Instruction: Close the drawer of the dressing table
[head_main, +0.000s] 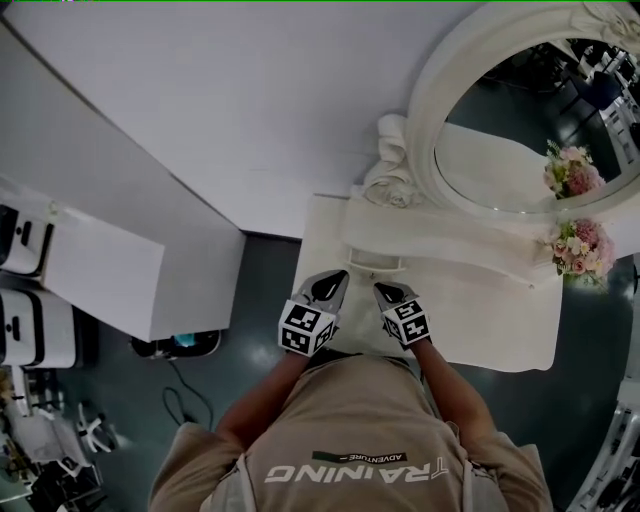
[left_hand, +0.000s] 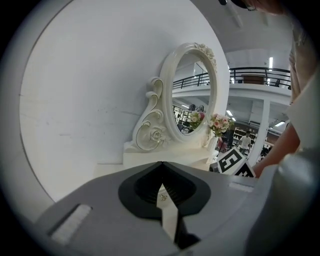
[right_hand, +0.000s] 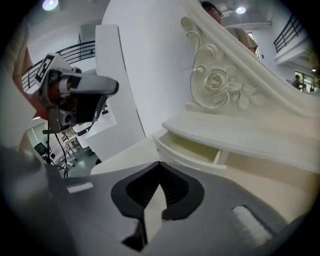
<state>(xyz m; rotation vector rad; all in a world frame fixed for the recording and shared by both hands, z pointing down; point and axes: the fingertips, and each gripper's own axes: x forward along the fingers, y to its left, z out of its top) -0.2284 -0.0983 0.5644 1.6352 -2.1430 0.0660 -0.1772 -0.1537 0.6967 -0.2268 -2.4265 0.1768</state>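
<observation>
The white dressing table carries an oval mirror. Its small upper drawer stands pulled out a little; the right gripper view shows the drawer open, with a pale yellowish inside. My left gripper and right gripper hover side by side over the tabletop, just short of the drawer front. Both are shut and hold nothing. The left gripper points towards the mirror. The right gripper points at the drawer, and the left gripper's body shows at the upper left.
Pink and white flowers stand at the table's right end below the mirror. A white wall panel runs behind the table, and a white cabinet stands to the left. Cables and a dark device lie on the floor.
</observation>
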